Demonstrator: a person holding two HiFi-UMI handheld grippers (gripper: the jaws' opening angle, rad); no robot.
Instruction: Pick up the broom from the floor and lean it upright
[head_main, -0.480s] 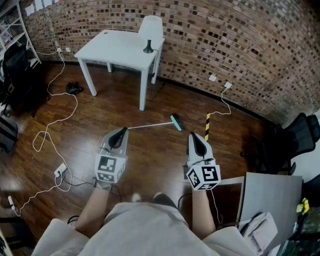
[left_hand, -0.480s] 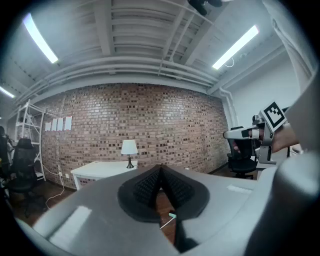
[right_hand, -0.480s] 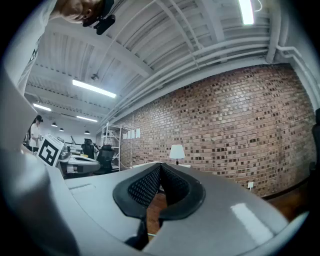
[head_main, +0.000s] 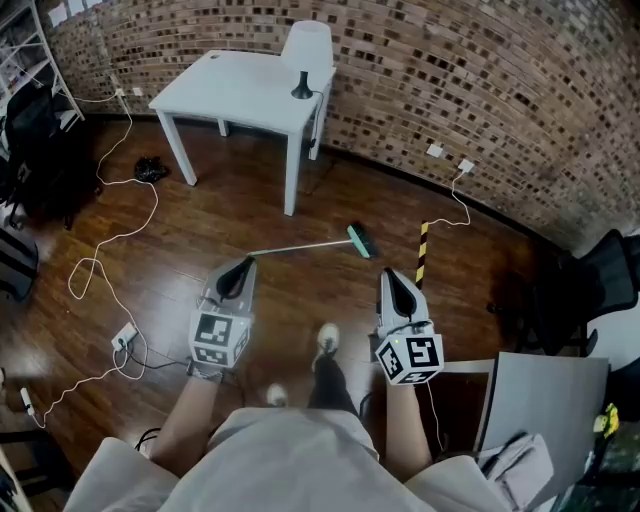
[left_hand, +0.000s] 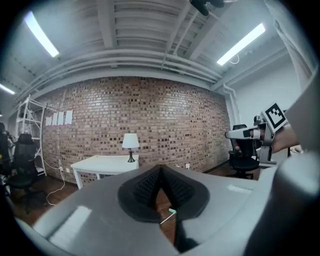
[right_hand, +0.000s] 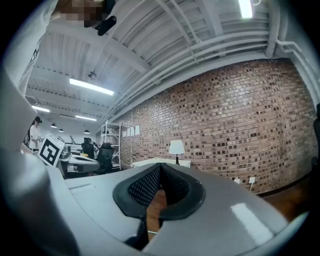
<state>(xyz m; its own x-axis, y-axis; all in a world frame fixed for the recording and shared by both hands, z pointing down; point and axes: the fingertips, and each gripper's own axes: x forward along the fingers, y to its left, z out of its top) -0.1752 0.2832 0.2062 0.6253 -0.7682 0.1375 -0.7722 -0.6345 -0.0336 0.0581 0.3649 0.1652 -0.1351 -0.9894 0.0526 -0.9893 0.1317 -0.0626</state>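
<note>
the broom (head_main: 305, 247) lies flat on the dark wood floor (head_main: 230, 215), its pale handle running left to right and its green head at the right end, just beside a yellow-and-black striped post (head_main: 421, 255). it is ahead of both grippers and touches neither. the left gripper (head_main: 243, 266) hovers near the handle's free end, jaws together with nothing between them; the right gripper (head_main: 389, 272) hangs below the head end, jaws likewise closed and empty.

the floor between the broom and the white table (head_main: 240, 85) is open. the table, with a lamp (head_main: 305, 50) on it, stands against the curved brick wall (head_main: 480, 70), which bounds the far side. a white cable (head_main: 110, 240) loops along the left to a power strip (head_main: 125, 337). black office chairs close the left edge (head_main: 30, 130) and the right edge (head_main: 580, 290); a grey board (head_main: 545, 400) sits at lower right. the person's foot (head_main: 327, 340) is on the floor between the grippers.

each gripper's cube (head_main: 218, 338) carries black-and-white square markers. the paper sheets (left_hand: 59, 118) on the wall are too small to read.
</note>
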